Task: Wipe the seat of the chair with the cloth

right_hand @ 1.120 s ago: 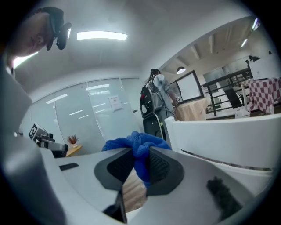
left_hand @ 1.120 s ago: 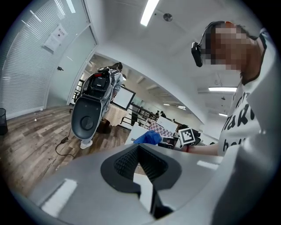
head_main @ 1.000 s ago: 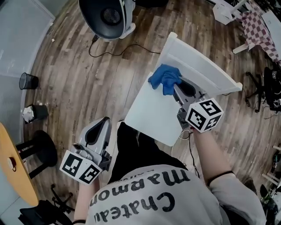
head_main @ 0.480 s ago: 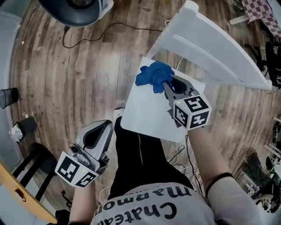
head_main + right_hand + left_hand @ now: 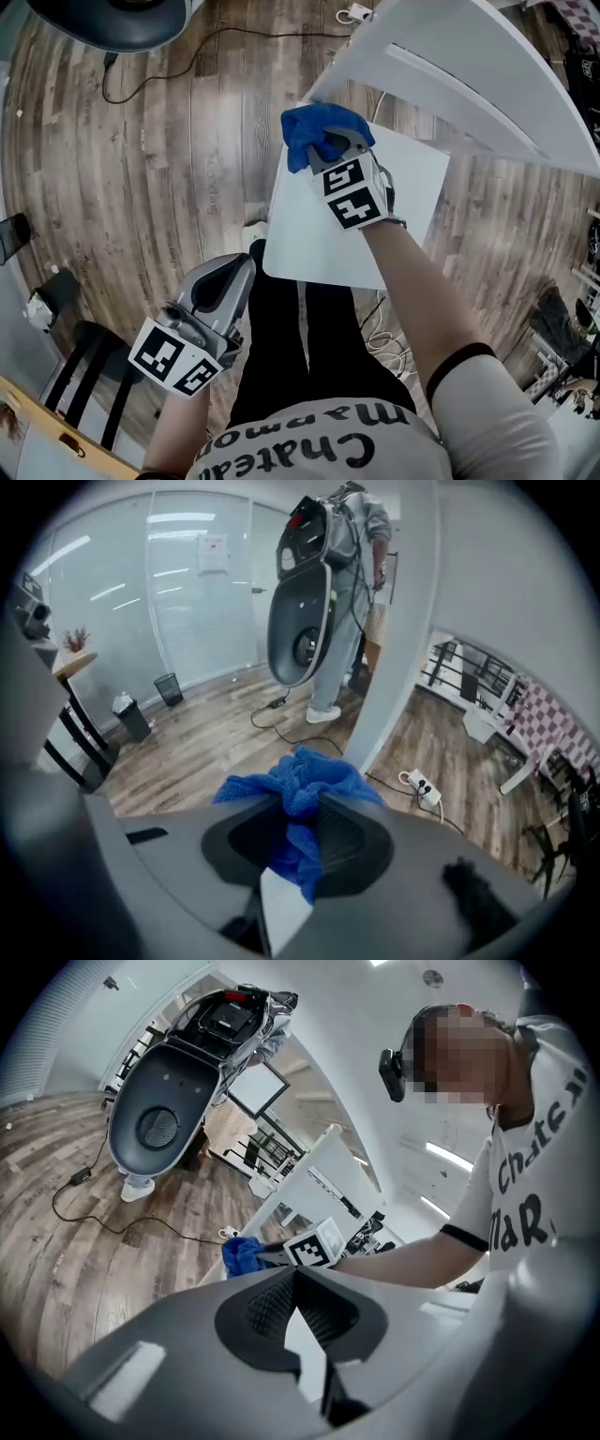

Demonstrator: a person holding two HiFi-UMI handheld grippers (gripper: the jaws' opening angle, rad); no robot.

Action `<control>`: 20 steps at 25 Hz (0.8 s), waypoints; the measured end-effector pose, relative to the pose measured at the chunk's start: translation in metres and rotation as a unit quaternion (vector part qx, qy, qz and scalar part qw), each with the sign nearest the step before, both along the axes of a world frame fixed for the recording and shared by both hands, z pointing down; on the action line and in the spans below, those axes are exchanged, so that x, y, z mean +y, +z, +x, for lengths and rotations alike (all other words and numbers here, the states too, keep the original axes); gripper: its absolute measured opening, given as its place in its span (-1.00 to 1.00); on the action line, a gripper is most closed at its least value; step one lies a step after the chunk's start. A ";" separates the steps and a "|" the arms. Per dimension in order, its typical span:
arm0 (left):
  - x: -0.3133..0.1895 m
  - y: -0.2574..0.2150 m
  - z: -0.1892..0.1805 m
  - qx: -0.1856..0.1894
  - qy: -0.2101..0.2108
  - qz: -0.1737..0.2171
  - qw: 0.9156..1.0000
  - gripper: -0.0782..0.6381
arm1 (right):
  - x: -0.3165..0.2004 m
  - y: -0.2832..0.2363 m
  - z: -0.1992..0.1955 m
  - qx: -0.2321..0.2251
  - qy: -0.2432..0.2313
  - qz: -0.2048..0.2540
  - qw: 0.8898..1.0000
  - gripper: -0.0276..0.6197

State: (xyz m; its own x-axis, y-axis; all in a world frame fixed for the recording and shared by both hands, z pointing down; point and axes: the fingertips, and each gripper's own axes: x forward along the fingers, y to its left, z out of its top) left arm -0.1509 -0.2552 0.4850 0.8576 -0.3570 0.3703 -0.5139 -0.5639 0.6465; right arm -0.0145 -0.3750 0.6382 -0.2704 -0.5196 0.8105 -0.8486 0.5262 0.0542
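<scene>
At the tips of the right gripper (image 5: 325, 155): blue cloth (image 5: 314, 127) pinched between the jaws. It's bunched, with most of it spilling out ahead of the tips and to either side. The right gripper view shows one fold running down between the pads, jaws clamped on it. The cloth is down at the far corner of the white chair seat (image 5: 319, 239), just beside the backrest (image 5: 469, 66) post. The rest of the seat lies behind the jaws, toward the person.

Left gripper (image 5: 234, 274): jaws pressed together at the tips, nothing between them. It's held off the seat, over the wood floor (image 5: 141, 169), next to the person's black trouser leg (image 5: 281, 347). Ahead of its jaws, well apart: seat edge, cloth, the right gripper's marker cube.

On the floor beyond the right jaws: power strip (image 5: 419, 785).
</scene>
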 end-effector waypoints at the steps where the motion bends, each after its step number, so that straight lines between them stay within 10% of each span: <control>1: 0.001 0.003 0.001 -0.003 0.009 -0.001 1.000 -0.77 | -0.002 0.008 -0.004 0.008 -0.009 -0.009 1.000 -0.65; 11: -0.007 0.020 0.009 -0.012 0.035 -0.018 0.999 -0.77 | -0.007 0.046 0.002 0.006 0.049 -0.074 0.996 -0.65; 20: 0.015 0.030 0.062 -0.013 0.088 -0.029 0.996 -0.77 | 0.033 0.047 0.106 -0.045 0.186 -0.063 0.979 -0.66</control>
State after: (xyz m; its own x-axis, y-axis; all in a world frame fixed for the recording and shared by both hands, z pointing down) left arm -0.0890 -0.2404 0.5150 0.8950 -0.1793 0.4084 -0.4271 -0.6088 0.6685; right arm 0.0915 -0.3419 0.6849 -0.1549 -0.4932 0.8560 -0.9813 0.1773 -0.0754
